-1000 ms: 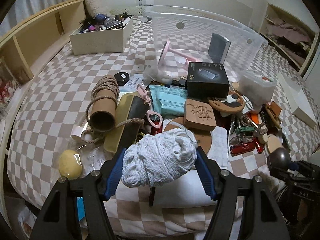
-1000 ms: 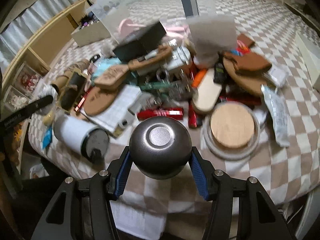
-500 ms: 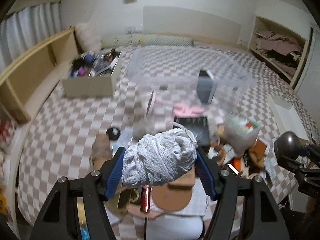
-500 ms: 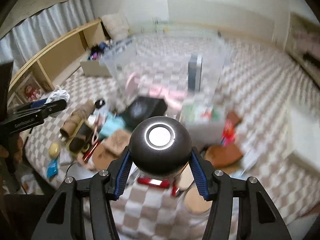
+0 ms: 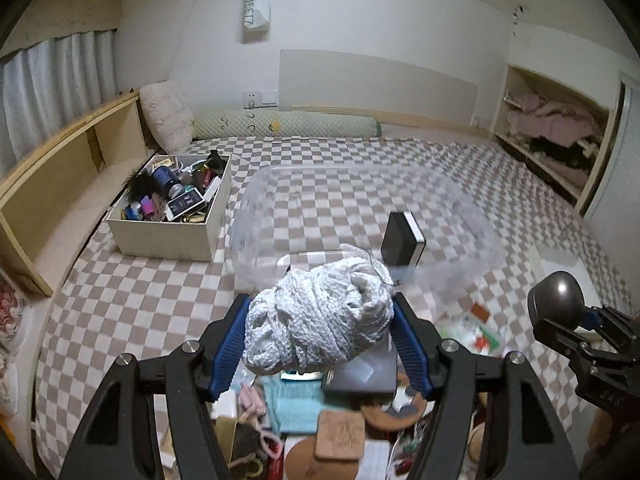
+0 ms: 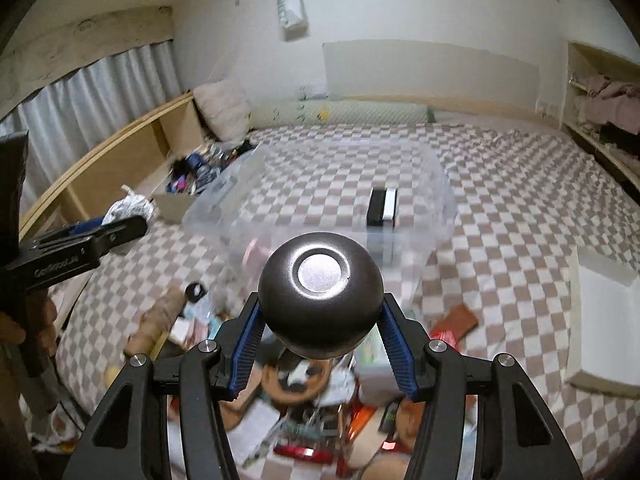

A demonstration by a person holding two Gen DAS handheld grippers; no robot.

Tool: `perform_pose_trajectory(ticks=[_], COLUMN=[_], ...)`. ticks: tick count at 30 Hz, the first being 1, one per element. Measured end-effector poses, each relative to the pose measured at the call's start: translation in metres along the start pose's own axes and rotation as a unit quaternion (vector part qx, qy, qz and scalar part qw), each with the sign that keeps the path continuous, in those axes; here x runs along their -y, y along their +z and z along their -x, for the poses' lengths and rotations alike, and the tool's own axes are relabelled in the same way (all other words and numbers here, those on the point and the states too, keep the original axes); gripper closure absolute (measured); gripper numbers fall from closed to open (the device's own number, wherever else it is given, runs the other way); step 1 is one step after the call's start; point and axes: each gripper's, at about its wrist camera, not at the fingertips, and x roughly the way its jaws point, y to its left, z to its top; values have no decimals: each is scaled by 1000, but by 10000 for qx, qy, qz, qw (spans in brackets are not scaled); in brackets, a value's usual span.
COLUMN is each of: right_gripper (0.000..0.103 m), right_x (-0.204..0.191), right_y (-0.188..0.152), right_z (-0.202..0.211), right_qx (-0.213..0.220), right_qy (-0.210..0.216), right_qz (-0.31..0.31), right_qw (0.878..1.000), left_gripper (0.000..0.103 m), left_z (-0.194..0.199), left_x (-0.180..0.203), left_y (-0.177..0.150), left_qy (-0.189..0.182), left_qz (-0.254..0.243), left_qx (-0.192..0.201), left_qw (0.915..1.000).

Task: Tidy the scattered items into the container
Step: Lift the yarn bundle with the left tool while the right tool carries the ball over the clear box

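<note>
Left wrist: left tongs [image 5: 320, 344] clamp rope bundle [image 5: 318, 318] lying crosswise; right tongs [image 6: 320, 334] clamp dark ball [image 6: 320, 294].

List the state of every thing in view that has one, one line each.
Left gripper: shut on the white rope bundle, held above the pile.
Right gripper: shut on the dark round object.
Clear bin: open, lidless, black-and-white box standing inside.
Cardboard box: open, full of small items.
Clutter pile: outside the bin.

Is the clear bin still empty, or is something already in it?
Not empty: a black box with a white edge stands upright inside the clear bin.
</note>
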Motion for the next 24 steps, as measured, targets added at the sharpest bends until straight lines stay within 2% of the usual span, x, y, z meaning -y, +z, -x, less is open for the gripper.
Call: perform_pose_trajectory(ticks=[3, 8, 16, 19, 24], right_gripper=[45, 45, 45, 45, 45], right_x=[5, 10, 12, 10, 18], right_y=[18, 42, 73, 81, 96], right_z=[-9, -29, -80, -98, -118], right_qx=[104, 258, 193, 60, -73], right_qy=[-41, -47, -7, -146, -113], right_qz=[-45, -157, -184, -22, -183], right_qw=[9999, 9995, 9996, 9999, 9997], left_gripper=[35, 35, 35, 35, 35], left_z=[-9, -27, -72, -89, -110], left_x=[-1, -4, -9, -5, 4], left_y=[12, 30, 52, 63, 73], left_qy=[-18, -314, 75, 73, -47], left_qz=[45, 269, 159, 168, 219], left_qx=[41, 21, -51, -114, -201], left_qw=[10000, 9991, 9998, 9998, 9995])
